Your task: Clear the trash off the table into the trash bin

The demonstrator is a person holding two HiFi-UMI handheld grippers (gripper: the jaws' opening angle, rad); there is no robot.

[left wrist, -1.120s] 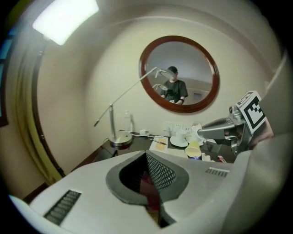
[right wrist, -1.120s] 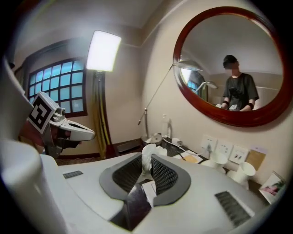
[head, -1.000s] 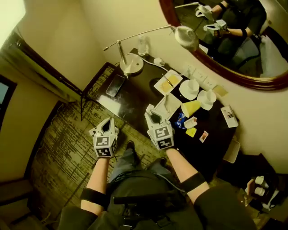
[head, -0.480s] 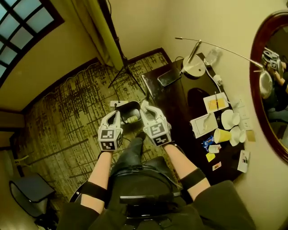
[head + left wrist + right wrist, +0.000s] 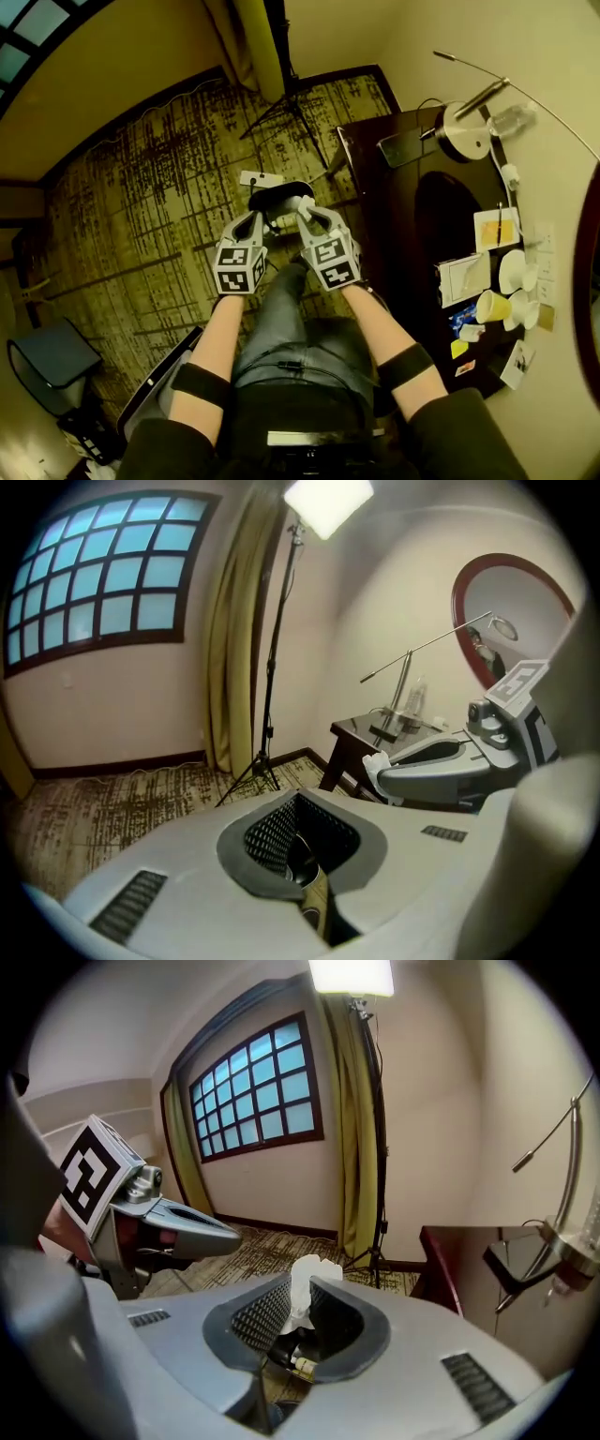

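Two grippers hang over the trash bin (image 5: 279,194), which stands on the carpet (image 5: 141,206) just beside the table (image 5: 403,234). The right gripper (image 5: 303,208) is clamped on a crumpled white tissue (image 5: 307,1279) directly above the bin. The left gripper (image 5: 251,221), beside it, is clenched shut with nothing in it. The tissue is light. Let go off-centre, it could cling to a pad or drift past the bin's rim onto the carpet.

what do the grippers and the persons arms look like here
Both the left hand-held gripper and right hand-held gripper are light grey moulded shells with dark, mesh-textured pads. Each carries a white cube printed with black square markers. The person wears a black band on each forearm.
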